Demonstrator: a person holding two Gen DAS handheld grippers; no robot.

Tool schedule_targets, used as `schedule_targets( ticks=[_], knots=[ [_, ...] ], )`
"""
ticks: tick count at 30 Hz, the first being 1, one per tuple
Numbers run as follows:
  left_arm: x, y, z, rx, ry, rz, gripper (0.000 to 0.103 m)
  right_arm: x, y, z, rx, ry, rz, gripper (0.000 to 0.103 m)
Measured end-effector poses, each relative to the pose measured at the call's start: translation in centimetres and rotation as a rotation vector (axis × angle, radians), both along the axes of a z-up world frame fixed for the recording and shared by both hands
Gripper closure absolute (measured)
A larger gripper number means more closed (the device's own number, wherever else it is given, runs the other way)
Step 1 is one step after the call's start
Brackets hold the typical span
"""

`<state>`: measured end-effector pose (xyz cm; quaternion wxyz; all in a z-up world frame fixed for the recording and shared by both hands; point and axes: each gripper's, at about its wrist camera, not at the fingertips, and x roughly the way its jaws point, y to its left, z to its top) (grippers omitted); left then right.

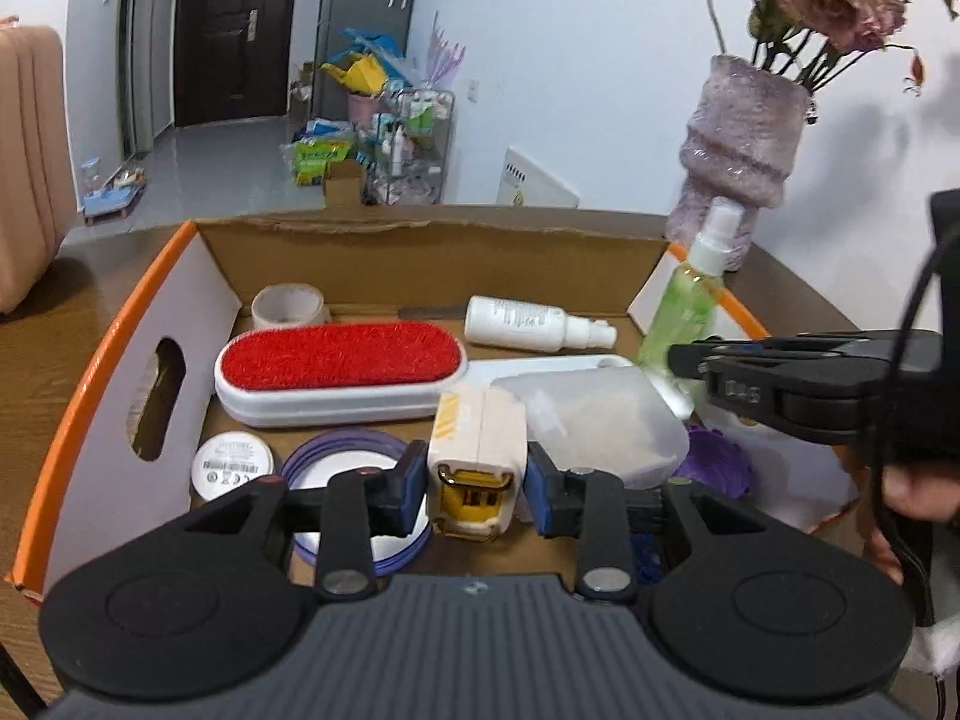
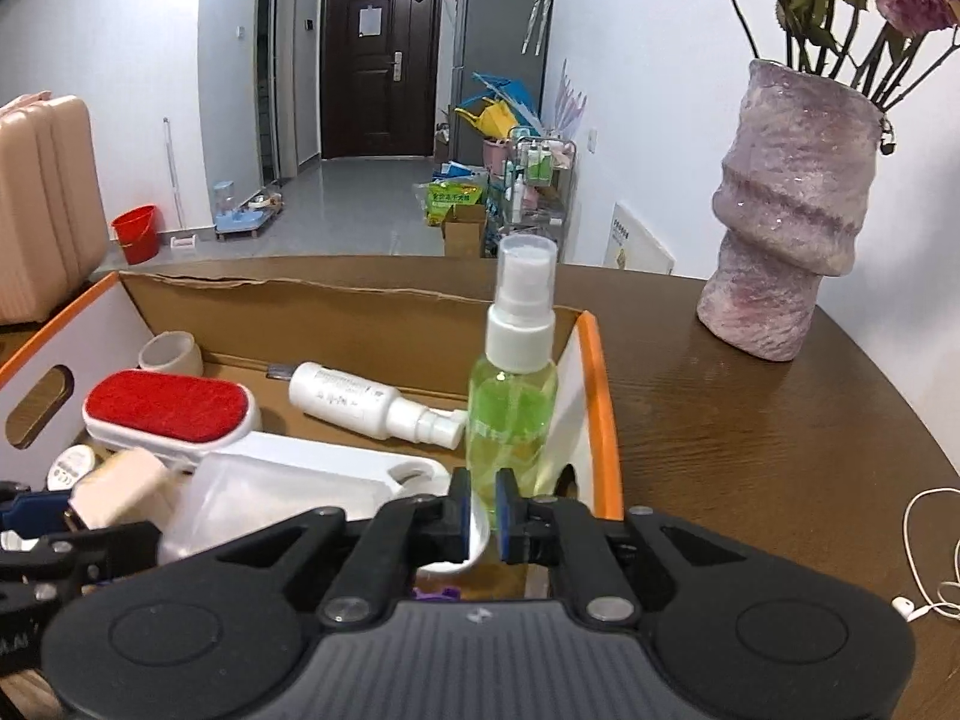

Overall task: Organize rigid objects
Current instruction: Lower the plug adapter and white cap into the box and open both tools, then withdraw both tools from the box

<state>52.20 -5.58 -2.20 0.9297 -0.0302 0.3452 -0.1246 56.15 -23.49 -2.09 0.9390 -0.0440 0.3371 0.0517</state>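
Observation:
My left gripper [image 1: 477, 489] is shut on a cream and yellow boxy device [image 1: 474, 462], held over the front of the cardboard box [image 1: 108, 372]. My right gripper [image 2: 483, 516] is shut on a green spray bottle [image 2: 513, 402], held upright over the box's right side; it also shows in the left wrist view [image 1: 687, 306]. In the box lie a red lint brush [image 1: 339, 372], a white spray bottle [image 1: 534, 324], a tape roll [image 1: 288, 303], a translucent container [image 1: 594, 426], a round white puck [image 1: 234, 468] and a purple-rimmed lid [image 1: 336, 468].
The box sits on a brown wooden table [image 2: 780, 450]. A purple vase [image 2: 792, 216] with dried roses stands at the back right. A white earphone cable [image 2: 930, 552] lies at the right edge. A pink suitcase [image 2: 42, 198] stands to the left.

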Motion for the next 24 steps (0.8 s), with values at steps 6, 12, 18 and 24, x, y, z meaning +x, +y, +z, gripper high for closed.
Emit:
schedule_targets(
  ticks=[6, 12, 18, 24],
  knots=[
    [-1.2, 1.0, 2.3, -0.004, -0.07, 0.016, 0.057, -1.2, -1.3, 1.5, 0.076, -0.03, 0.002, 0.09],
    [-3.0, 3.2, 5.1, 0.023, -0.136, 0.073, 0.049, -4.2, -2.2, 4.8, 0.08, -0.092, 0.019, 0.089],
    [-6.4, 5.2, 6.4, 0.089, -0.175, 0.135, 0.04, -9.0, -3.1, 7.4, 0.081, -0.142, 0.048, 0.077],
    [-11.6, 6.4, 6.6, 0.137, -0.307, 0.184, 0.01, -14.8, -3.0, 7.9, 0.078, -0.233, 0.098, 0.044]
  ],
)
